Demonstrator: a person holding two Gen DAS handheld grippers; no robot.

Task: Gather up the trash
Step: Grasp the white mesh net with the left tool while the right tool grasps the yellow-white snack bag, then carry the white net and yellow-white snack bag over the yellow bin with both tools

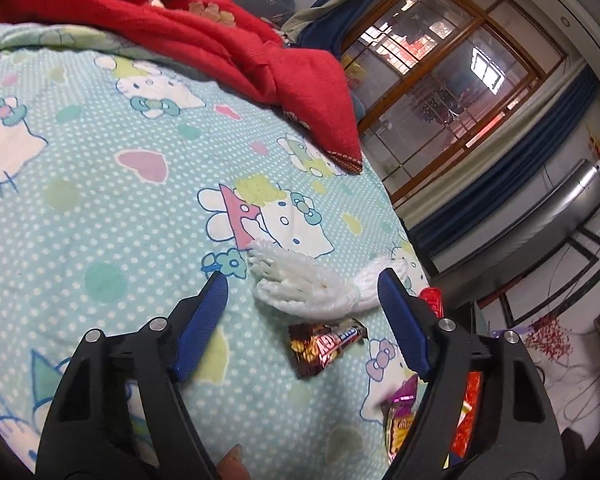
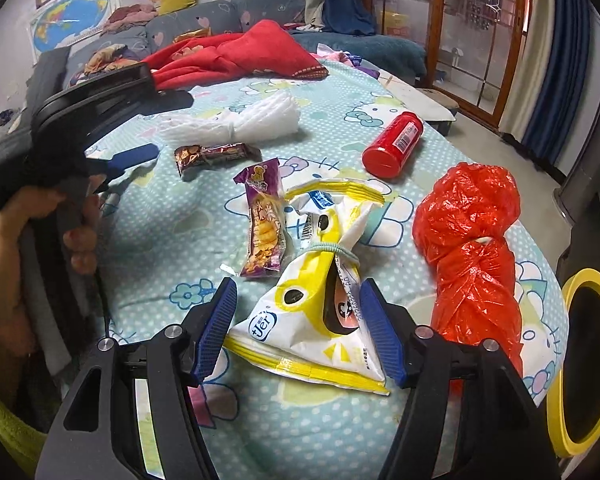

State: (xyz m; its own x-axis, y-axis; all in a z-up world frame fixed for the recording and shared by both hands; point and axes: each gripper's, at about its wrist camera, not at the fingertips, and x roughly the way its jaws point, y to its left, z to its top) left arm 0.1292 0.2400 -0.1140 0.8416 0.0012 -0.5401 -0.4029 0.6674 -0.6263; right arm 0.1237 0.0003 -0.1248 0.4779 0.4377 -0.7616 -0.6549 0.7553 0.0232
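"tjer"-like print on yellow-white bag (image 2: 312, 320)

We get even, fairly bright daylight in both views, coming from the window (image 1: 440, 92) and glass door (image 2: 476, 40); panes show mild glare and reflections. Shadows on the bedsheet (image 1: 100, 200) stay soft and short. Strong fisheye bending curves the walls and curtains, with black vignette at every corner. The centre is sharp; we see slight softness and colour smear toward the rims, and the near black frames at the bottom look a little blurred.
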